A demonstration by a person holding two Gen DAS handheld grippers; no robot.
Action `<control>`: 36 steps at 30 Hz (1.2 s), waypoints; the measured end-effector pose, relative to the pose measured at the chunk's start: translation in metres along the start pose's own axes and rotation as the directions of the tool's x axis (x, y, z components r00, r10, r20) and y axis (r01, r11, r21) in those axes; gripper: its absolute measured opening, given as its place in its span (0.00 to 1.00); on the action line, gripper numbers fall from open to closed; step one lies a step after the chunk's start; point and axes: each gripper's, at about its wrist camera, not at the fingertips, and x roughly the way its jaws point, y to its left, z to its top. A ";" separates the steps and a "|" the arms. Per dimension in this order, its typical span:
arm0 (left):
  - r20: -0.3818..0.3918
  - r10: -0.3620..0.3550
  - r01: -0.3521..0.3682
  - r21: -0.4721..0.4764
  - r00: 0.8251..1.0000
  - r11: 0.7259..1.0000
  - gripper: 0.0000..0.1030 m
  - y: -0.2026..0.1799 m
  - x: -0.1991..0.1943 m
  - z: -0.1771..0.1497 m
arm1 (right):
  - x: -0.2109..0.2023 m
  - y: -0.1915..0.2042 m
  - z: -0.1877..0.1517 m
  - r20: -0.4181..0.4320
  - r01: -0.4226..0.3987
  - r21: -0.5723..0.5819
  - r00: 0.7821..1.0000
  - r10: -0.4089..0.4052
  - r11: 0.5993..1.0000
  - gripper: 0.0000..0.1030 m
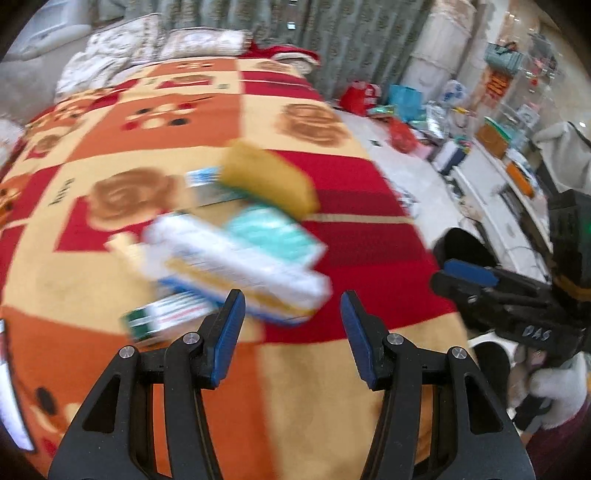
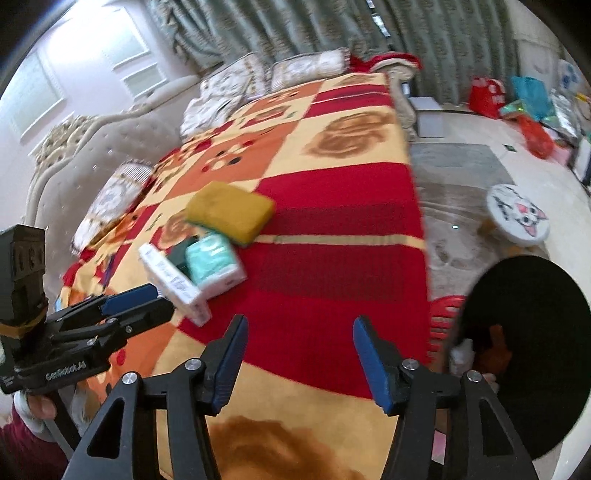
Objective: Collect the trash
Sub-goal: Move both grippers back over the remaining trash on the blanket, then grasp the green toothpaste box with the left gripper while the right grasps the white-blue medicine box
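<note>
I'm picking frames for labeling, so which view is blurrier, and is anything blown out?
Left wrist view: heavy motion smear on the pile of boxes; its own tool stays sharp. Right wrist view: the yellow sponge is fairly crisp, the window washed out, edges bent by the fisheye.

The blanket (image 2: 332, 236) is a patchwork of red, orange and cream-yellow squares, with brown roses on the pale squares and small flowers with black dots on the orange ones. On it, a mustard-yellow sponge (image 2: 231, 210) has a thin green underside. The tissue pack (image 2: 214, 264) is mint green and white, and the long box (image 2: 173, 284) is white with faint print. The curtain (image 2: 295, 29) is grey-green with a small repeated motif. The pillows (image 2: 236, 85) are white with a grey-brown floral print. The stool (image 2: 517, 216) has a white top with a cartoon cat face, pink in the ears. The bin bag (image 2: 528, 354) is black. Both tools are black with blue pads (image 1: 231, 332).
</note>
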 end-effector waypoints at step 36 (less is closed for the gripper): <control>-0.071 0.143 -0.150 -0.105 0.987 0.983 0.27 0.112 -0.030 -0.057 | 0.081 0.115 0.020 -0.100 -0.085 -0.235 0.993 0.063 0.968 0.57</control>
